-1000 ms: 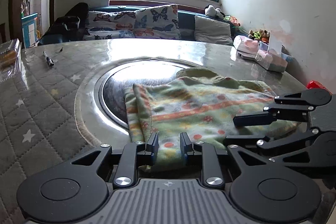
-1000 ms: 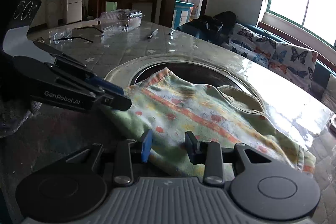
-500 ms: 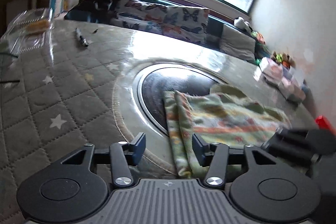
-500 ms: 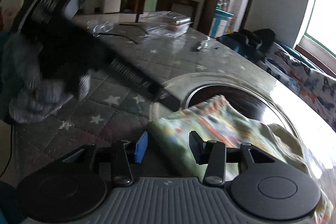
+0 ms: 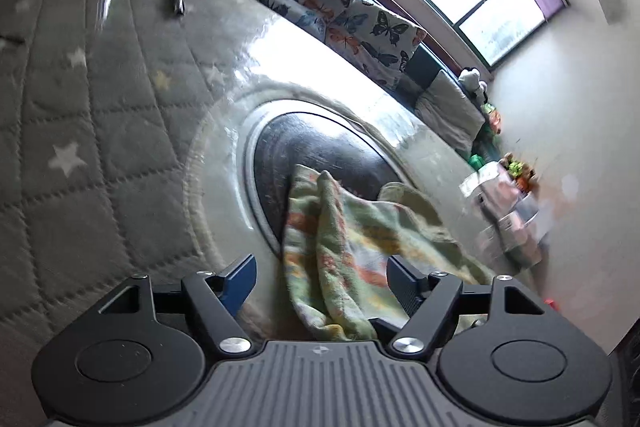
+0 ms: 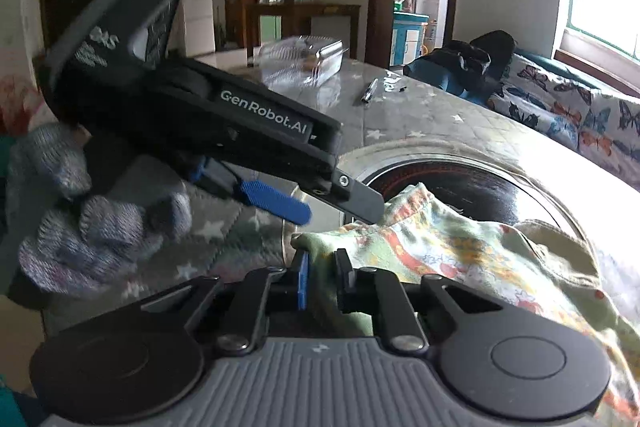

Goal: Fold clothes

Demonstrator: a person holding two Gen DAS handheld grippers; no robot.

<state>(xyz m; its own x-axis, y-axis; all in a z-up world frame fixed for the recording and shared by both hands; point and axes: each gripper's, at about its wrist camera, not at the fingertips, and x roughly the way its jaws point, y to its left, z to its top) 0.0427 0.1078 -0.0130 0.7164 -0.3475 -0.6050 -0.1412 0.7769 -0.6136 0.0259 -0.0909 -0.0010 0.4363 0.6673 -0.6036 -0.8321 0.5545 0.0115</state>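
Observation:
A green patterned garment with orange stripes and red dots (image 5: 352, 247) lies folded on the round table, partly over the dark centre disc (image 5: 320, 151). My left gripper (image 5: 322, 277) is open, its jaws wide apart around the garment's near folded edge. It also shows in the right wrist view (image 6: 340, 207), tilted above the garment's corner. My right gripper (image 6: 324, 281) is shut on the near corner of the garment (image 6: 440, 251).
The table has a grey quilted star cover (image 5: 80, 115). A clear plastic box (image 6: 304, 61) and a pen (image 6: 370, 91) lie at its far side. A butterfly-print sofa (image 5: 352, 15) stands behind. Boxes (image 5: 508, 203) sit at the table's right edge.
My left gripper let go of the garment, opened wide and swung left and tilted. My right gripper closed on the garment's near corner.

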